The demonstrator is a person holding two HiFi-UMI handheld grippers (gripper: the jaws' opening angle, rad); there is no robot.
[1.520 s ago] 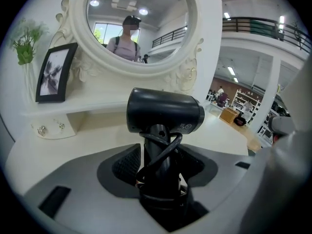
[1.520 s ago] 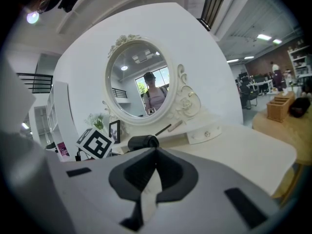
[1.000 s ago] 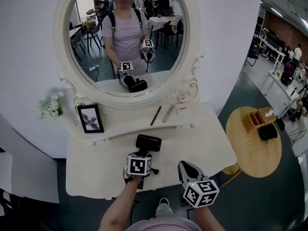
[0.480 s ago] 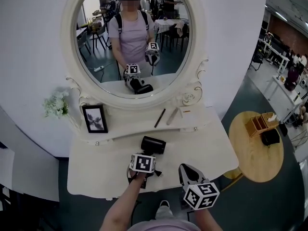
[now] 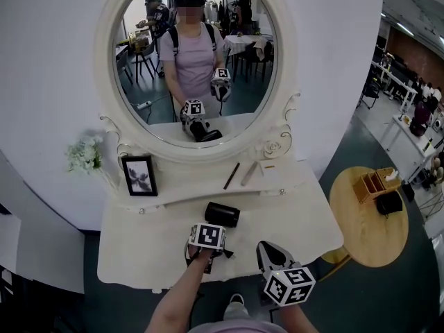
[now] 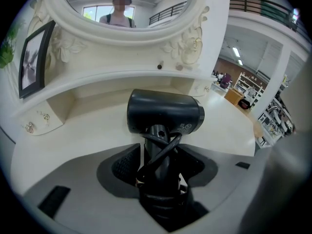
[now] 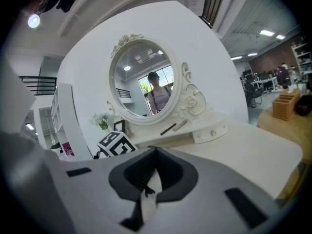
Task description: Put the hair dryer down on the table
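The hair dryer [image 5: 221, 214] hangs low over the middle of the white dressing table [image 5: 139, 248] in the head view. Its dark barrel lies crosswise just in front of the raised shelf. The left gripper [image 5: 209, 233] holds it from the near side, with its marker cube covering the handle. The right gripper [image 5: 269, 254] sits near the table's front edge, to the right of the dryer and apart from it. A framed picture [image 5: 140, 175] and a sprig of white flowers [image 5: 83, 156] stand on the left of the shelf. A dark stick [image 5: 232, 175] and a pale one [image 5: 249, 173] lie under the oval mirror [image 5: 194, 61]. A round wooden side table [image 5: 364, 214] stands to the right.

In the left gripper view, the left gripper [image 6: 158, 179] has its jaws clamped on the dryer's handle [image 6: 158, 167], which has the black cord wound round it. The barrel [image 6: 165, 112] points sideways just above the tabletop [image 6: 87, 126]. It may be touching the surface, but the angle does not show this.

In the right gripper view, the right gripper [image 7: 155, 150] has its jaws closed tip to tip, with nothing between them and pale tabletop below. The left gripper's marker cube [image 7: 116, 143] shows beyond them, with the mirror [image 7: 144, 82] farther back.
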